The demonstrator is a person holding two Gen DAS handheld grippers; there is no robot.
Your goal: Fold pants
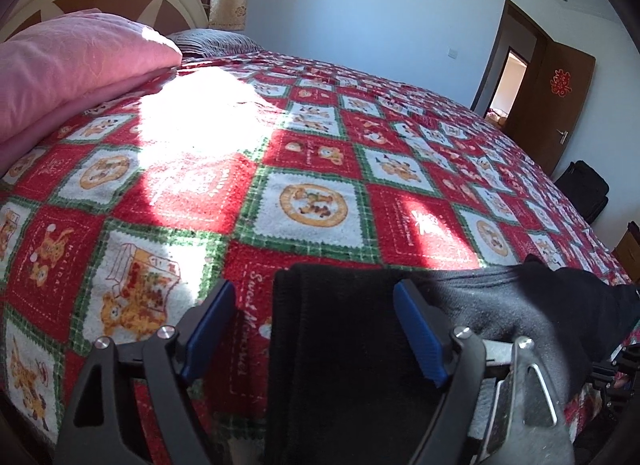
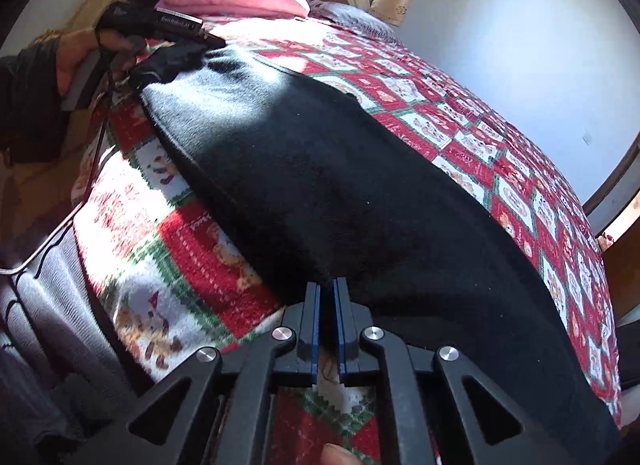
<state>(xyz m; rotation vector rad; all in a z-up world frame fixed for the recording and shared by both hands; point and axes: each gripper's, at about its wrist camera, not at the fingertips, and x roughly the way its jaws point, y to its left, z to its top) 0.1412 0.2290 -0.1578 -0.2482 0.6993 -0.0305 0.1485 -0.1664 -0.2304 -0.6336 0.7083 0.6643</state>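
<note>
The right claw [image 2: 328, 289] was clamped tight on the near edge of the black pants [image 2: 340, 185], which lay stretched across the quilted bed [image 2: 460, 121]. The left claw [image 1: 316, 329] stood wide over their other end, gripping nothing. Soft, light and limp, the fleece would likely sag; pinching hems or waistband seemed best.

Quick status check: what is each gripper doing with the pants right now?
Left gripper: open, the black pants lying between its fingers, not clamped.
Right gripper: closed, pinching the near edge of the pants.
</note>
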